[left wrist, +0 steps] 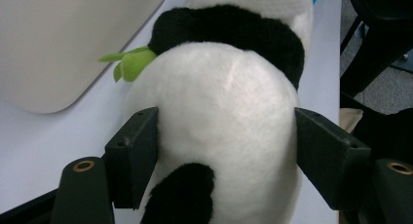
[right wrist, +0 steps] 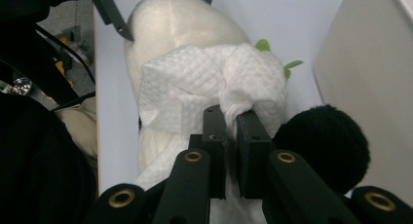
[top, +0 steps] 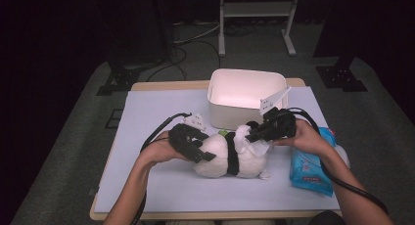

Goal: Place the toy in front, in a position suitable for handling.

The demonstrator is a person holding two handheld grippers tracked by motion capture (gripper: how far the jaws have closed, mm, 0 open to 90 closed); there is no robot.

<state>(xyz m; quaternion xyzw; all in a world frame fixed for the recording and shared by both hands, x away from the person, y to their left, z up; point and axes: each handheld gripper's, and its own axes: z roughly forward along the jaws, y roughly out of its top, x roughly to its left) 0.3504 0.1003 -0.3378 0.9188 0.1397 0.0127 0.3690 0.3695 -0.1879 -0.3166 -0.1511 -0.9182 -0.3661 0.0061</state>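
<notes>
White matting covers the table (top: pixel 161 186); the plush panda (top: pixel 230 159) lies just before the tub (top: pixel 247 93). Left gripper (left wrist: pixel 226 151) clasps its rump; right gripper (right wrist: pixel 231 126) pinches a tissue (right wrist: pixel 195 90) against its head. Wiping looks underway, unfinished.

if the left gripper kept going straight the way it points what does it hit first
The plush panda: its white body already sits between the left gripper jaws, so pushing on would likely press deeper into it, towards its black band.
</notes>
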